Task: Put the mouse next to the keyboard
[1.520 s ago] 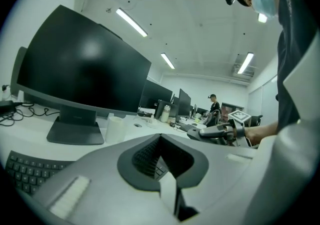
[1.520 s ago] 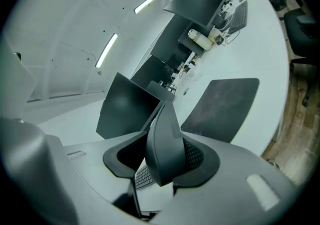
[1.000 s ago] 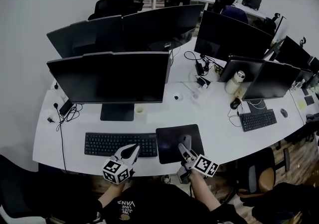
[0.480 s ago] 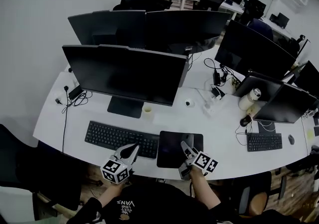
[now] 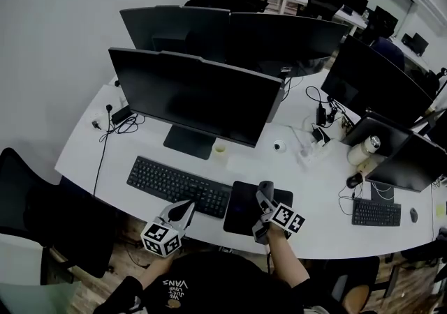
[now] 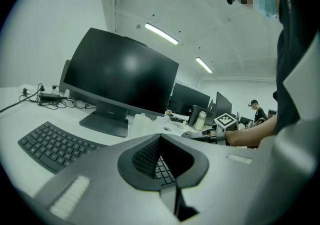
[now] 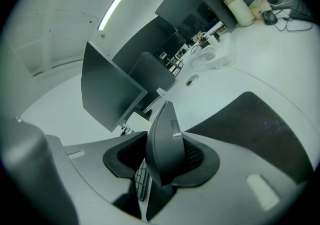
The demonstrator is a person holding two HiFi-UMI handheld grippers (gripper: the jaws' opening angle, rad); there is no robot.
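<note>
My right gripper has its jaws half-closed on the flanks of the mouse, probably light and slick, with the keyboard at nine o'clock; the left gripper has its jaws together, empty.

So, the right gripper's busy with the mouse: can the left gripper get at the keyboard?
Probably yes: the left gripper hangs by the near edge of the keyboard, jaws together and empty, nothing between.

Dim, cool, greyish indoor light, ceiling strip lights glowing overhead, soft sheen on the monitor, white table evenly lit, heavy fisheye bending at edges, dark rounded corners in both gripper views, right hand-held gripper slightly soft up close
</note>
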